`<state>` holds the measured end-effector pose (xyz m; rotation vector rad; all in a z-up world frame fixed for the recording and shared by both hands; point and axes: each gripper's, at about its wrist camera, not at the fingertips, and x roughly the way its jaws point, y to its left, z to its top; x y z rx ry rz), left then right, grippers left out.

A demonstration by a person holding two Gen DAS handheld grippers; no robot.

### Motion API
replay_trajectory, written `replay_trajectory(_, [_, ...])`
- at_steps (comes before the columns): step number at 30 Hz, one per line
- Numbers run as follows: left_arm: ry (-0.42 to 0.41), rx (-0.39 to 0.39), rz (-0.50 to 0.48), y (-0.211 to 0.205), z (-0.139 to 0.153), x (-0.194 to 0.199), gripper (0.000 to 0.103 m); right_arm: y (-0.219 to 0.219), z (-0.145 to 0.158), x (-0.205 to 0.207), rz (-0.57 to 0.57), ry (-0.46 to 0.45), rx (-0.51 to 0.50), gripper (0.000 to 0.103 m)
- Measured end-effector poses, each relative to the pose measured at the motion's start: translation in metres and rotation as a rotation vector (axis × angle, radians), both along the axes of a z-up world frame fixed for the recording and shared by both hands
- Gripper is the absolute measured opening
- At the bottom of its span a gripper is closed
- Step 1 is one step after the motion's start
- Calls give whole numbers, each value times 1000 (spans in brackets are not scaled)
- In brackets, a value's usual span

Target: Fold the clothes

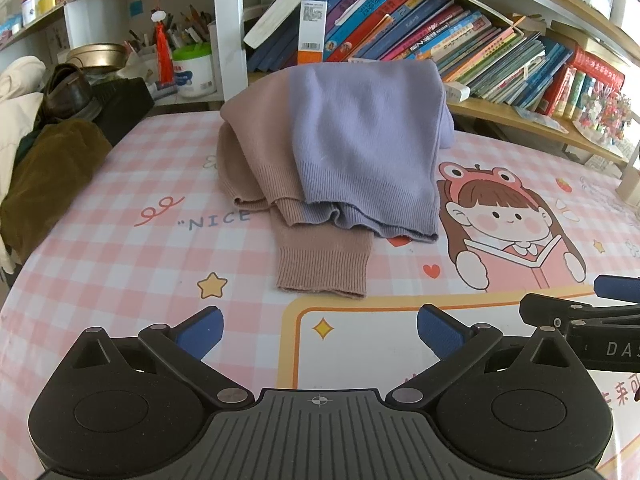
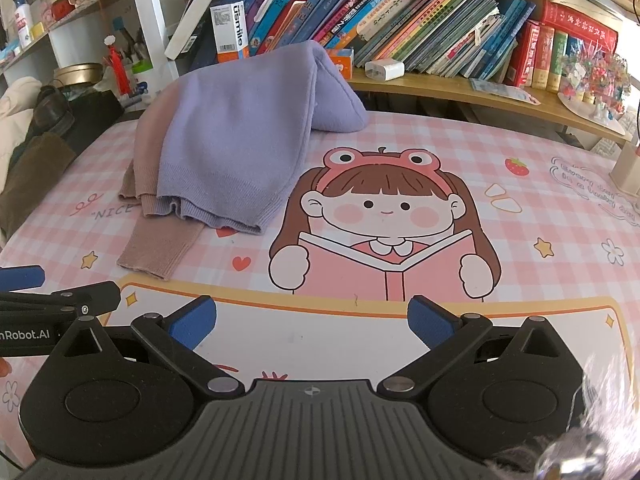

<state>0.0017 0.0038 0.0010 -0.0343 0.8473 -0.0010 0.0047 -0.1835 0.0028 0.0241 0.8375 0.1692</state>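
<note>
1. Task's thing: sweater [image 1: 360,140], lilac and dusty-pink knit, heaped on the pink checked table mat [image 1: 120,248], its far edge propped up toward the bookshelf [image 1: 500,108]. Pink ribbed cuff [image 1: 322,268] trailing from the near side of the sweater; lilac hem [image 1: 372,220] bunched just beyond that cuff.
2. Risk: could pinch only the top lilac layer at the near side of the sweater, since layers overlap there; likely to drag the heap rather than spread it.
3. Risk: could tug the cuff alone and stretch the sleeve out from under the sweater, leaving the body crumpled.
4. Risk: may knock the white charger [image 2: 385,69] or the books behind the sweater if the raised far edge gets lifted sharply.
5. Risk: may clash grippers, sitting close side by side on the near side of the sweater.
6. Left gripper [image 1: 320,330]: spread wide, nothing between the blue pads [image 1: 200,332], low over the mat, well short of the cuff, aimed at the sweater.
7. Right gripper [image 2: 312,322]: likewise wide apart and holding nothing, level, to the right of the sweater's near edge, pointed toward the cartoon girl print [image 2: 384,216] beside the sweater.
</note>
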Motion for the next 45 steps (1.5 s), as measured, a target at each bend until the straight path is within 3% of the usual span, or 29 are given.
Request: replay_trajectory(45, [23, -5, 12, 1, -2, 2, 103, 0, -2, 3, -6, 11, 5, 103])
